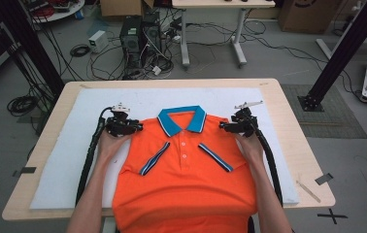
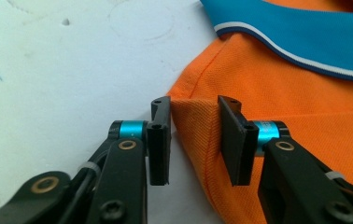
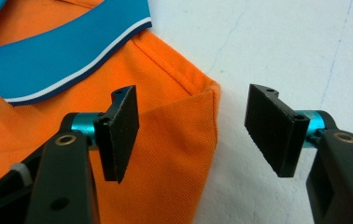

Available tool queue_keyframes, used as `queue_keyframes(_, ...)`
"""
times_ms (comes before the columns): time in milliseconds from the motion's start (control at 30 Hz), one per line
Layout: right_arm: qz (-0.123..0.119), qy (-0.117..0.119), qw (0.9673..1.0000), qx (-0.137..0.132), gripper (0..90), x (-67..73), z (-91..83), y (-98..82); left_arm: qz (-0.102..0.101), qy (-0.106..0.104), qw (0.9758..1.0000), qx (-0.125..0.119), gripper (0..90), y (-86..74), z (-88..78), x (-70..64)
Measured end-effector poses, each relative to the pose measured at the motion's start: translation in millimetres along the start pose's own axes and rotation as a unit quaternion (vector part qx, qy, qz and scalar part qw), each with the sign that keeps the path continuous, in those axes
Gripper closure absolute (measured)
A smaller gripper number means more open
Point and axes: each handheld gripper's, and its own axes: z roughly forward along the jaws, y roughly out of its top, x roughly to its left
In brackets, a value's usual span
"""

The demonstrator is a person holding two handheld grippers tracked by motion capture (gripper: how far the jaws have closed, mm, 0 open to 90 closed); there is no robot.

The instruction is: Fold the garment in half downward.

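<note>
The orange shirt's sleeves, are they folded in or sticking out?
Folded in. Both sleeves of the orange shirt lie across its front, striped cuffs pointing toward the buttons.

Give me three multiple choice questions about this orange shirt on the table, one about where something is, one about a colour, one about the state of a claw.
1. Where does the left claw sit?
A. at the shirt's shoulder fold
B. at the hem
C. on the buttons

2. What colour is the collar?
A. red
B. blue
C. white

3. How does the right claw stand?
A. clamped on the collar
B. open, the shoulder corner between its pads
C. shut on nothing

Answers:
1 A: in the left gripper view its pads flank the folded edge of the shirt just below the collar.
2 B: both the high view and the gripper views show a blue collar with thin stripes.
3 B: in the right gripper view the pads stand wide apart, touching no cloth.
</note>
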Motion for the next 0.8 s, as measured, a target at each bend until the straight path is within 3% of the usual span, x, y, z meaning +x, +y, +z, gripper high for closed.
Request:
queue_keyframes(167, 0.003, 0.0, 1.0, -0.001, 36.2, -0.2, -0.8, -0.8, 0.002, 0.002, 1.0, -0.002, 67.3, -0.5, 0.1, -1.0)
queue_keyframes(333, 0.007, -0.001, 1.0, -0.006, 36.1, -1.9, -2.8, -1.5, 0.002, -0.006, 1.0, -0.003, 79.3, -0.5, 0.3, -1.4)
queue_keyframes(500, 0.016, -0.002, 0.9997, -0.018, 36.1, -7.0, -7.0, -2.2, -0.028, -0.018, 0.9994, -0.004, 82.8, -0.9, 0.0, 6.0)
queue_keyframes(633, 0.037, 0.005, 0.9987, -0.034, 37.1, -13.4, -10.4, -2.6, -0.03, -0.018, 0.9994, -0.004, 83.0, -1.2, 0.1, 6.2)
queue_keyframes(800, 0.022, 0.005, 0.9996, -0.016, 37.4, -11.1, -3.7, -3.0, -0.028, -0.016, 0.9995, -0.004, 82.8, -1.4, -0.1, 5.1)
